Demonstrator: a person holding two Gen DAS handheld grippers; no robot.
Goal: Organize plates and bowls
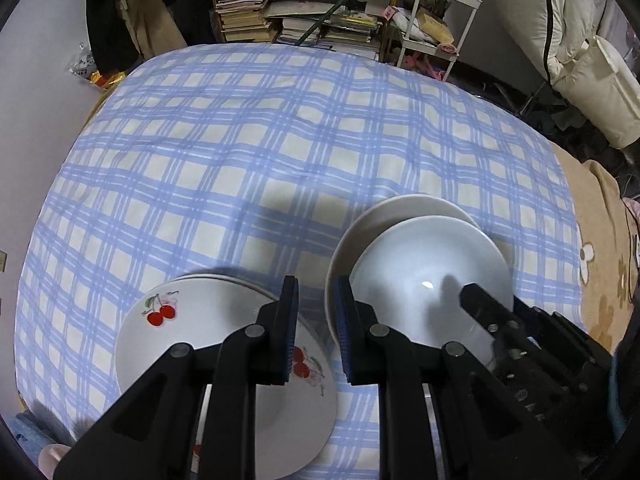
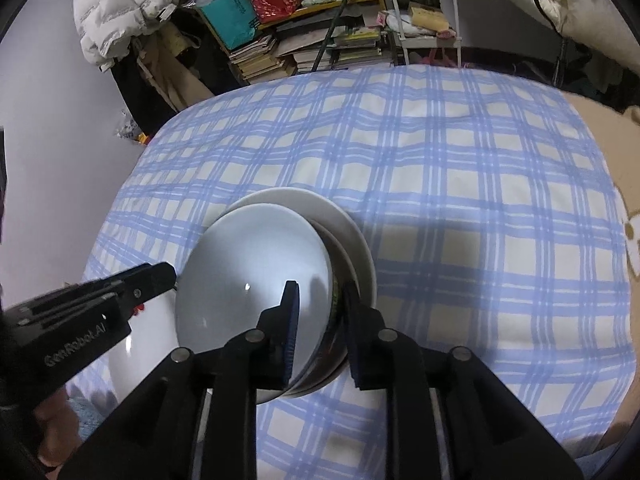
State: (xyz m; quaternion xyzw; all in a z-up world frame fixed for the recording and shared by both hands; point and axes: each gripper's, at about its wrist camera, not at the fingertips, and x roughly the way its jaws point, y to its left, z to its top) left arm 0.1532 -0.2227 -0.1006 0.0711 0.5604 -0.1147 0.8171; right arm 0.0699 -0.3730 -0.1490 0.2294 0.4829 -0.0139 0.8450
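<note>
On the blue-and-white checked cloth (image 2: 460,184) we saw the plain white bowl (image 2: 256,272) nested in a bowl stack on a white plate (image 2: 352,236); our right gripper (image 2: 318,320), nearer, straddled its near rim, jaws parted, pads apparently clear; our left gripper (image 1: 316,328) hung empty, slightly open, between stacks.

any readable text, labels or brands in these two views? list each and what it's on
"GenRobot.AI": white lettering on the black body of the left gripper, seen in the right wrist view.
Embossed letters on the right gripper body in the left wrist view: too blurred to read.
Teal bag on the shelf: dark print, too small to read.
Book spines in the stacks: too small to read.
Cherry plate: pictures only, no words.
</note>
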